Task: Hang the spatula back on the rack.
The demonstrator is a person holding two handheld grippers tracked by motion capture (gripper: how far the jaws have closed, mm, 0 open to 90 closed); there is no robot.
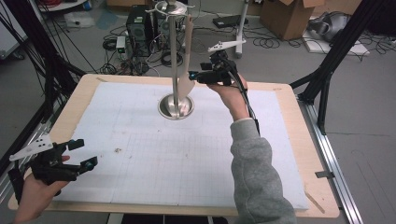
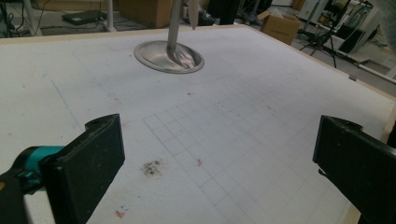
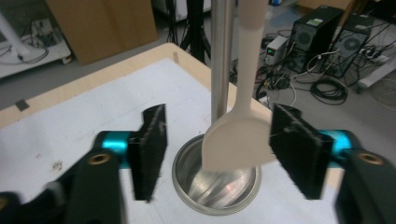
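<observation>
A metal stand rises on a pole point(image 1: 173, 56) from a round dish base point(image 1: 176, 106) at the far middle of the table. A beige spatula point(image 1: 187, 56) hangs from the stand's top, blade down beside the pole. My right gripper point(image 1: 195, 77) is held level at the blade. In the right gripper view the blade point(image 3: 238, 140) sits between the open jaws of this gripper point(image 3: 219, 135), close to the right pad and clear of the left pad, above the base point(image 3: 217, 196). My left gripper point(image 1: 85, 153) rests at the near left corner, open and empty point(image 2: 219, 149).
A white gridded mat point(image 1: 187, 158) covers the wooden table point(image 1: 313, 140), with a small dark smudge point(image 1: 117, 150) on it. Beyond the far edge are computer towers point(image 1: 137, 23), cables, a cardboard box point(image 1: 289, 16) and black frame legs point(image 1: 327, 70).
</observation>
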